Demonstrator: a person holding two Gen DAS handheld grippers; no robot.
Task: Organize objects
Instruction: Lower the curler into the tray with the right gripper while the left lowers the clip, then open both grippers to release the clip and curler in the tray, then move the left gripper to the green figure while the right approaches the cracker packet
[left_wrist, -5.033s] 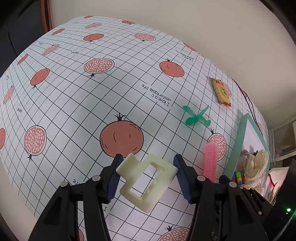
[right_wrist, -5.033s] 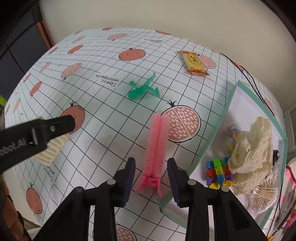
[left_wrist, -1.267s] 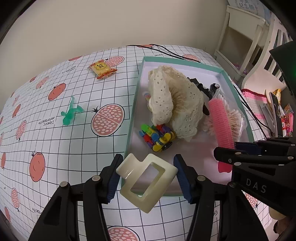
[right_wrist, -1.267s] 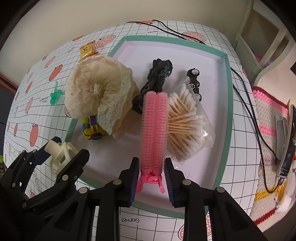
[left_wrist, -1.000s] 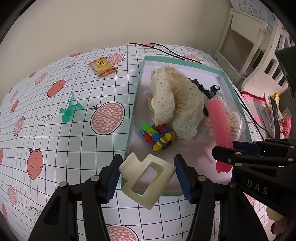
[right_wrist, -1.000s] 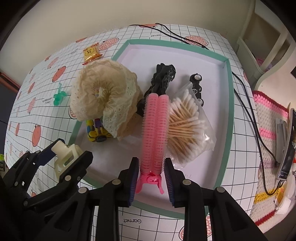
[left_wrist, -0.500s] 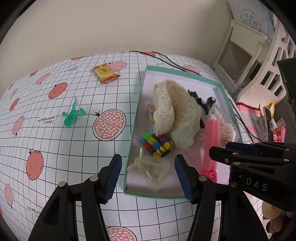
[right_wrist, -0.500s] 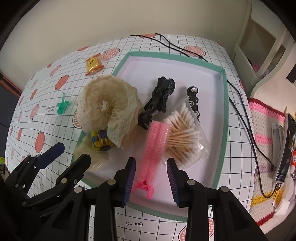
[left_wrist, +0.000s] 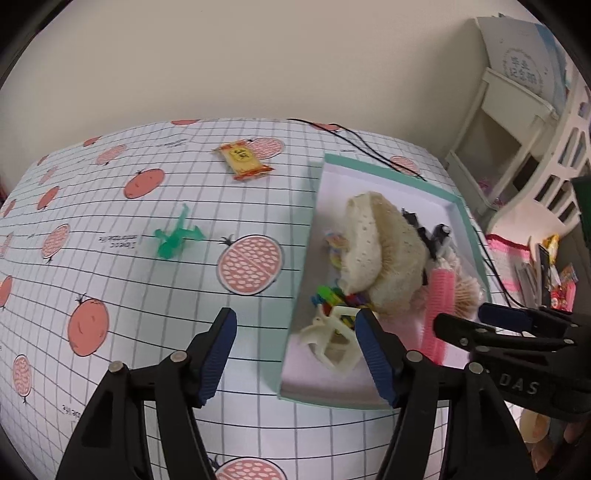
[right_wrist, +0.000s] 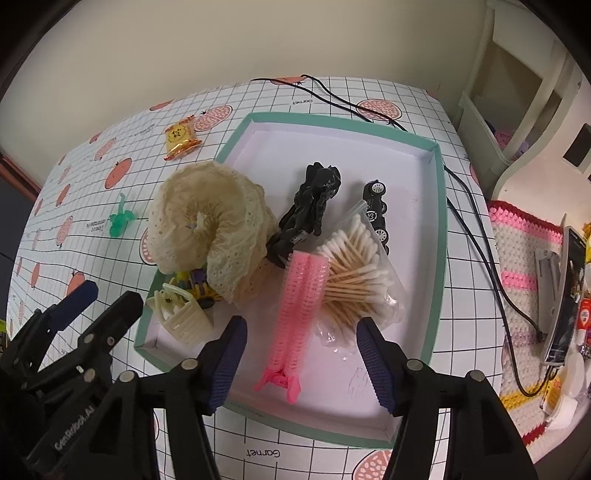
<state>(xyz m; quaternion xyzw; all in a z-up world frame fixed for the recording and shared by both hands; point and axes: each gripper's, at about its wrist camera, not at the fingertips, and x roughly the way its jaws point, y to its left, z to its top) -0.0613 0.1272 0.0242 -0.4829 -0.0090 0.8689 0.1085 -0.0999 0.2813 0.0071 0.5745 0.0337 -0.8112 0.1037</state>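
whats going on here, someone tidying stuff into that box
Yes. A person with a gripper in each hand is sorting small things into the teal box. Both the left tool and the right tool are open and empty. The cream hair claw lies in the box's near left corner and the pink clip beside the cotton swabs. A green toy and a snack packet are on the tablecloth outside the box.

Toy blocks (left_wrist: 334, 296) half under lace scrunchie (left_wrist: 376, 254)
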